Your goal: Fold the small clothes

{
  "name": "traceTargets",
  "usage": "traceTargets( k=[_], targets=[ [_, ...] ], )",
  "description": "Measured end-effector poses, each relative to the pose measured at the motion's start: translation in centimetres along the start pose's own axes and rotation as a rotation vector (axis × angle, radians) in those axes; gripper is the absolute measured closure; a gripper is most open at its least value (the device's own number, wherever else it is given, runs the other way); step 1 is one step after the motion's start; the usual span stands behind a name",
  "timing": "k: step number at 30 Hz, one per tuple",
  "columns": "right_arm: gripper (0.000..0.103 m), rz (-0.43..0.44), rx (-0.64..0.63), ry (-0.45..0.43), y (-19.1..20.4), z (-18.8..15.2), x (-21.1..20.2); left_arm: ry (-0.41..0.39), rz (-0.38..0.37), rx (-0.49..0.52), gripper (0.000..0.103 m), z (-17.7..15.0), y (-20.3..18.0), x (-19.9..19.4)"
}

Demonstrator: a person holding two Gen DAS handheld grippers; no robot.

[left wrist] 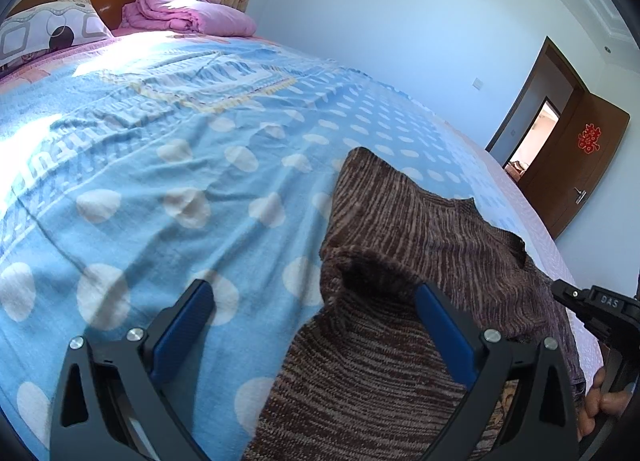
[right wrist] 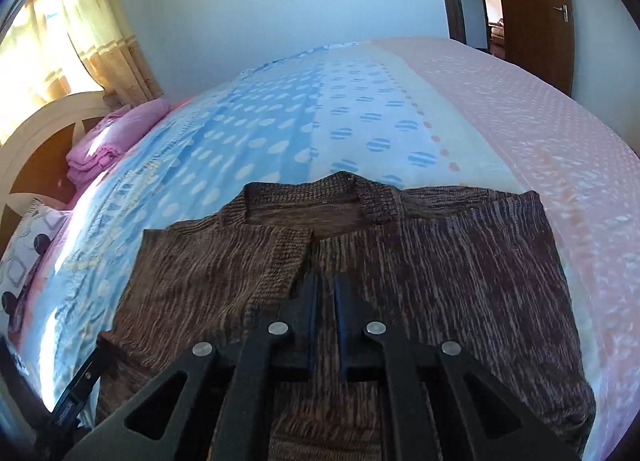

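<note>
— So, where do we stand with the cardigan (right wrist: 360, 261)?

— It lies on the bed (right wrist: 280, 133), one side already folded across the front. Our right gripper (right wrist: 325, 297) hovers over its middle, jaws nearly together, nothing between them. Our left gripper (left wrist: 316, 301) gapes wide at the left edge, clamping nothing.

— Next fold?

— We'd pinch one layer at the edge, lift low, lay it square.

— Room?

— Plenty beyond the collar (right wrist: 320, 197); the cardigan's right side sits near the bed's edge.

A brown streaky knit cardigan (right wrist: 400, 261) lies on a blue white-dotted bedspread (left wrist: 160, 181) beside pink bedding (left wrist: 188, 13).
</note>
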State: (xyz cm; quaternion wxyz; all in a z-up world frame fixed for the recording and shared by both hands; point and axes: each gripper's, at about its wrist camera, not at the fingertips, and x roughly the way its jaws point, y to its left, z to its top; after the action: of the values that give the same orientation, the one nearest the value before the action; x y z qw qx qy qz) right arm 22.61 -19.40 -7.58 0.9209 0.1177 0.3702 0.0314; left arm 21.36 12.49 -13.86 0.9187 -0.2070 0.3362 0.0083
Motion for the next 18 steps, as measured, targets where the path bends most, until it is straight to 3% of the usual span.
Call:
traceTargets(
  k=[1, 3, 6, 9, 11, 18],
  targets=[
    [0.070, 0.022, -0.010, -0.002, 0.6, -0.5, -0.3, 0.001, 0.000, -0.001, 0.000, 0.0, 0.0, 0.0],
    [0.055, 0.031, -0.038, -0.025, 2.2, -1.3, -0.5, 0.002, 0.001, 0.001, 0.000, 0.0, 0.0, 0.0],
    [0.056, -0.025, -0.191, -0.034, 5.3, -2.2, 0.2, 0.002, 0.000, 0.000, 0.000, 0.0, 0.0, 0.0],
    [0.082, -0.059, -0.303, 0.019, 6.9, -3.2, 1.8, 0.002, 0.000, 0.000, 0.000, 0.0, 0.0, 0.0],
    [0.082, -0.082, -0.280, 0.081, 5.9, -4.0, 3.5, 0.002, -0.001, 0.000, 0.000, 0.0, 0.0, 0.0],
    [0.081, 0.004, -0.153, 0.071, 3.2, -4.4, 2.2, 0.004, 0.000, 0.000, 0.000, 0.0, 0.0, 0.0]
  ],
)
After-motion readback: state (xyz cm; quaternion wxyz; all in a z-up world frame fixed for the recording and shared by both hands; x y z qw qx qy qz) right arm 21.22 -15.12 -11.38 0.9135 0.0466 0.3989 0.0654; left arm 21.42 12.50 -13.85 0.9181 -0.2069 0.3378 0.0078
